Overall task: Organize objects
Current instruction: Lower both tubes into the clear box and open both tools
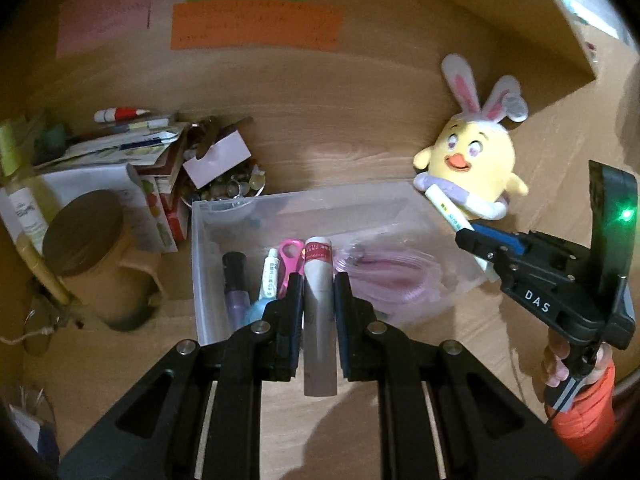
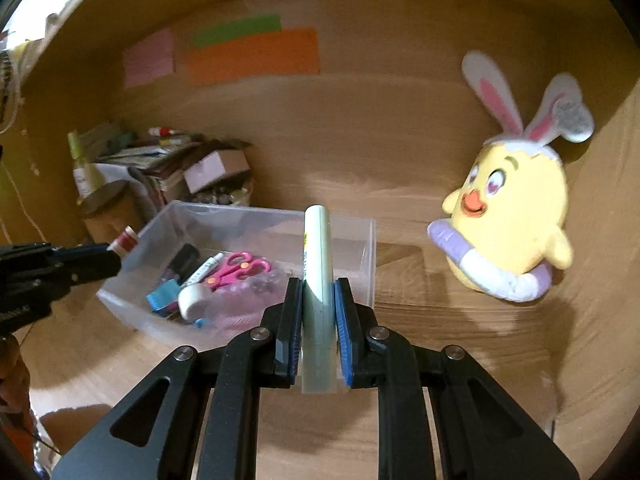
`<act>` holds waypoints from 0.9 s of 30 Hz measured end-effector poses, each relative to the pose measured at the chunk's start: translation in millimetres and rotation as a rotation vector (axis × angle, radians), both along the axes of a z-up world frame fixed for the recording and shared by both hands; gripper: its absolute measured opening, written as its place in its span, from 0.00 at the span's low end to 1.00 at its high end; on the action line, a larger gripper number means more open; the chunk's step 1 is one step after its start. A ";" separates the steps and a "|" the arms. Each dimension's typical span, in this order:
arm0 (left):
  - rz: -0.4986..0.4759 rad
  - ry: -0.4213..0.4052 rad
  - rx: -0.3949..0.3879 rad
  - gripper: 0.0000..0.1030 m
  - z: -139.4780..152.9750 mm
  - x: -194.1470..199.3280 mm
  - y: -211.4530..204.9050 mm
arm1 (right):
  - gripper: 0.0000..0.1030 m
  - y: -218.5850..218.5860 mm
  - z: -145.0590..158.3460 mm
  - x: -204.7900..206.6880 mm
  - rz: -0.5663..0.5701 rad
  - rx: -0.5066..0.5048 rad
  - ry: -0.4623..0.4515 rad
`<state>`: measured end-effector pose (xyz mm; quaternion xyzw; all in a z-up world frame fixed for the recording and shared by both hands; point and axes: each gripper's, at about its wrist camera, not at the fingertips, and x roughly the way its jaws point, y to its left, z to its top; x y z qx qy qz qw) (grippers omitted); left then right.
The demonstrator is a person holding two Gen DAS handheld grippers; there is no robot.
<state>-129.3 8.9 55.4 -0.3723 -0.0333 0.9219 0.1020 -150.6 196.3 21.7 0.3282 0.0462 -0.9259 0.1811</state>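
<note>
My left gripper (image 1: 318,280) is shut on a grey tube with a red-and-white label (image 1: 319,300), held above the near edge of a clear plastic bin (image 1: 208,216). My right gripper (image 2: 318,284) is shut on a pale green-white tube (image 2: 317,256), raised beside the bin's (image 2: 370,240) right end. In the left wrist view the right gripper (image 1: 466,236) and its white tube (image 1: 444,204) hang in front of the plush chick. The bin holds pink scissors (image 2: 236,268), a purple bottle (image 1: 236,280), a small white tube (image 1: 270,276), a tape roll (image 2: 192,300) and a pink plastic bag (image 1: 384,276).
A yellow plush chick with bunny ears (image 2: 516,216) leans against the right wall. A cluttered pile of papers and boxes (image 1: 132,152) and a round brown-lidded canister (image 1: 86,236) stand left of the bin. Coloured paper sheets (image 1: 256,26) are stuck to the wooden back wall.
</note>
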 end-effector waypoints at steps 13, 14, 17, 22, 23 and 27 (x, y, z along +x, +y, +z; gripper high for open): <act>-0.001 -0.114 -0.015 0.14 -35.9 -40.7 -1.3 | 0.14 -10.6 -27.2 -27.7 0.032 0.021 -0.114; -0.003 -0.112 -0.011 0.14 -35.8 -39.4 -1.6 | 0.14 -10.6 -24.6 -25.2 0.037 0.025 -0.104; -0.004 -0.094 -0.006 0.14 -30.9 -32.3 -2.0 | 0.16 -11.7 -16.7 -16.7 0.053 0.031 -0.082; -0.005 -0.024 -0.032 0.14 -16.1 -9.8 2.4 | 0.22 -14.5 -2.1 3.9 0.092 0.011 -0.042; -0.006 -0.009 -0.039 0.14 -13.8 -3.7 3.5 | 0.23 -15.1 0.5 9.7 0.101 0.010 -0.032; 0.008 0.048 -0.056 0.32 -9.7 21.5 6.4 | 0.34 -15.8 9.4 33.5 0.121 0.002 0.011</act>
